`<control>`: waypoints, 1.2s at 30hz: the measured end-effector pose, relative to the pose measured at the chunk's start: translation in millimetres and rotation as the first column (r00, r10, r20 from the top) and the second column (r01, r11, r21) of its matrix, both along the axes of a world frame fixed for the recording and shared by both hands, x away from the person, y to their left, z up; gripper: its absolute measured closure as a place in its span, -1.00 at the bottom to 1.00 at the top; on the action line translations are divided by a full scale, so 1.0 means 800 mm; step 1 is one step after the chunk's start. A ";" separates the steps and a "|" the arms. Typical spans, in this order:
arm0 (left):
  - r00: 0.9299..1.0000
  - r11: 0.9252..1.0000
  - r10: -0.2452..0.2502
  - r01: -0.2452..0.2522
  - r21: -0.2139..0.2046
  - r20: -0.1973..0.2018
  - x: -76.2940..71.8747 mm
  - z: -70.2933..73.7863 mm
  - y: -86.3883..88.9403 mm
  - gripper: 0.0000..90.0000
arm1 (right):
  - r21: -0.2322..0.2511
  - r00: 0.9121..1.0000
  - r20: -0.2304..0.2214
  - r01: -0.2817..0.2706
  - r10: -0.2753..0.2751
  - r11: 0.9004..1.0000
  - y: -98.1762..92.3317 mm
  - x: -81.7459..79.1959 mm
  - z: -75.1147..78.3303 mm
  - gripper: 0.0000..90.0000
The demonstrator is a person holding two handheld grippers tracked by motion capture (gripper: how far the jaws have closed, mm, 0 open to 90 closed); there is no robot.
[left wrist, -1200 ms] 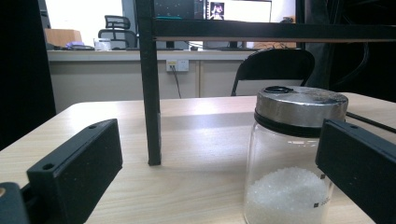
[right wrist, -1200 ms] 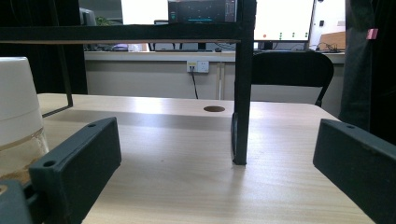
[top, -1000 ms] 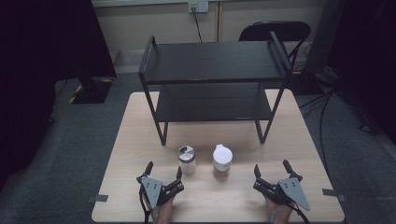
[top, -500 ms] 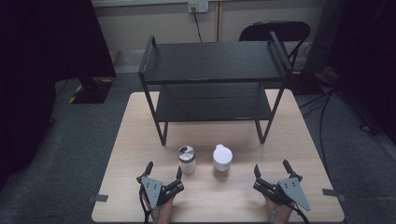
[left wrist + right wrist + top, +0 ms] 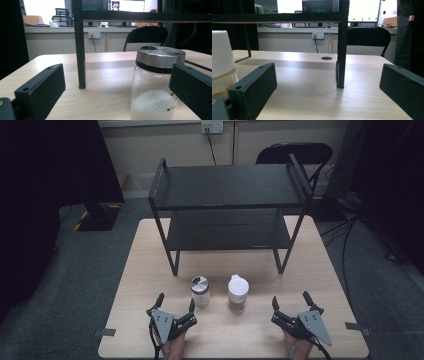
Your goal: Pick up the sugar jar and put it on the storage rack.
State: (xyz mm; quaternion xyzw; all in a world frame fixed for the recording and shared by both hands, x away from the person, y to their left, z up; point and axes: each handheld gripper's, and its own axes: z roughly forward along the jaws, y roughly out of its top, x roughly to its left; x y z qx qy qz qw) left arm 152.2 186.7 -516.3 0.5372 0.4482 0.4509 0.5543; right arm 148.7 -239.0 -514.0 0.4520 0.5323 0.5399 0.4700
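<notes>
Two jars stand side by side on the wooden table, in front of a black two-tier shelf. The left one is a glass jar with a metal lid and white granules inside. The right one is a jar with a white cap and brownish contents. My left gripper rests open near the table's front edge, just in front and left of the metal-lidded jar. My right gripper rests open to the right of the white-capped jar, facing the shelf's front right leg.
The shelf's front left leg stands ahead of the left gripper. A round hole is in the tabletop beyond the shelf. A black chair stands behind the table, and cables lie on the floor at the right.
</notes>
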 end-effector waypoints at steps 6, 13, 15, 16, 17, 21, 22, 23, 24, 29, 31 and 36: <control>1.000 1.000 -0.009 0.009 -0.023 -0.009 0.001 0.001 0.004 -1.00 | 0.000 1.000 0.000 0.000 0.000 1.000 0.000 0.000 0.000 -1.00; 1.000 0.999 -0.028 0.028 -0.045 0.001 -0.001 0.011 0.006 -1.00 | 0.000 1.000 0.000 0.001 -0.001 1.000 0.000 0.000 0.000 -1.00; 0.999 0.998 -0.034 0.034 -0.048 0.006 -0.001 0.015 0.007 -1.00 | 0.000 1.000 0.000 0.001 -0.001 1.000 0.000 0.000 0.000 -1.00; 0.999 0.998 -0.038 0.039 -0.051 0.007 0.000 0.017 0.008 -1.00 | 0.000 1.000 0.000 0.002 -0.002 1.000 0.000 0.000 0.000 -1.00; 0.999 0.998 -0.038 0.039 -0.051 0.007 0.000 0.017 0.008 -1.00 | 0.000 1.000 0.000 0.002 -0.002 1.000 0.000 0.000 0.000 -1.00; 0.998 0.997 -0.066 0.066 -0.051 0.009 0.005 0.027 0.010 -1.00 | 0.000 1.000 0.000 0.002 -0.002 1.000 0.000 0.000 0.000 -1.00; 0.997 0.996 -0.078 0.078 -0.053 0.006 0.007 0.031 0.010 -1.00 | 0.000 1.000 0.000 0.002 -0.002 1.000 0.000 0.000 0.000 -1.00; 0.997 0.995 -0.083 0.083 -0.057 0.007 0.008 0.032 0.010 -1.00 | 0.000 1.000 0.000 0.002 -0.002 1.000 0.000 0.000 0.000 -1.00; 0.996 0.995 -0.088 0.088 -0.056 0.007 0.009 0.033 0.010 -1.00 | 0.000 1.000 0.000 0.002 -0.002 1.000 0.000 0.000 0.000 -1.00; 0.992 0.991 -0.123 0.122 -0.061 -0.001 0.015 0.040 0.010 -1.00 | 0.000 1.000 0.000 0.003 -0.003 1.000 0.001 0.000 0.000 -1.00; 0.991 0.989 -0.134 0.134 -0.063 -0.004 0.018 0.041 0.011 -1.00 | 0.000 1.000 0.000 0.003 -0.003 1.000 0.001 0.000 0.000 -1.00; 0.987 0.984 -0.162 0.160 -0.075 -0.020 0.026 0.045 0.012 -1.00 | -0.001 1.000 0.000 0.005 -0.005 1.000 0.001 0.000 0.000 -1.00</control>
